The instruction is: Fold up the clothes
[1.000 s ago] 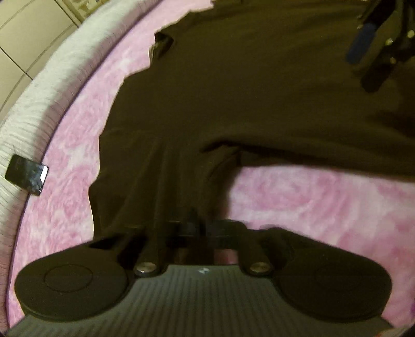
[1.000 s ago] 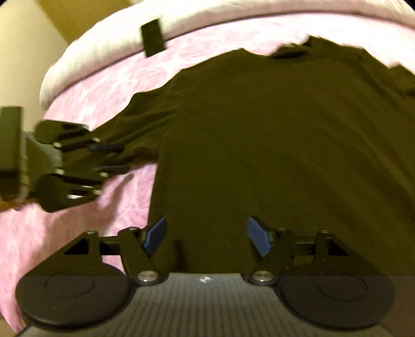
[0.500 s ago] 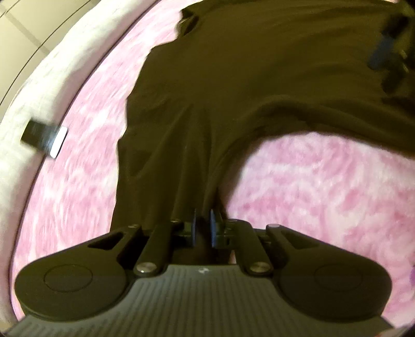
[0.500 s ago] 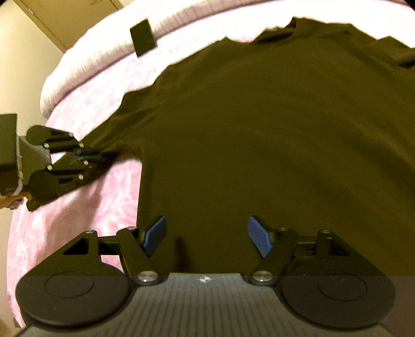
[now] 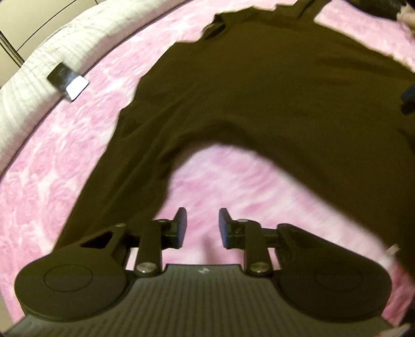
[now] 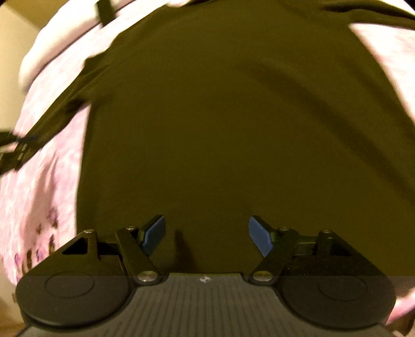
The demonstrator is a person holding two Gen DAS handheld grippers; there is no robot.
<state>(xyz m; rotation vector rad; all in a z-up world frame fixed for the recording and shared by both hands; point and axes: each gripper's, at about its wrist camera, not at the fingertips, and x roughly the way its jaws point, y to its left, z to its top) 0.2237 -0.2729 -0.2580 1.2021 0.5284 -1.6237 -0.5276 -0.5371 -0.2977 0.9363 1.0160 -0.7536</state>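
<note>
A pink patterned bed cover [image 5: 233, 181] fills the scene, bordered at the upper left in the left wrist view by a white ribbed edge [image 5: 52, 59]. Spread flat on the cover lies a dark long-sleeved shirt [image 6: 220, 116], its collar [image 5: 215, 24] at the far end, its body taking up most of the right wrist view and one sleeve [image 5: 116, 181] running down toward the left claw. The right claw [image 6: 206, 236] hangs over the lower part of the shirt body with its blue fingers [image 6: 260, 238] spread wide and nothing between them. The left claw [image 5: 200, 228] sits over bare pink cover just beside the sleeve's end, its fingers parted with a clear gap and holding nothing. A small black-and-white tag [image 5: 68, 83] lies where the white edge meets the pink cover.
</note>
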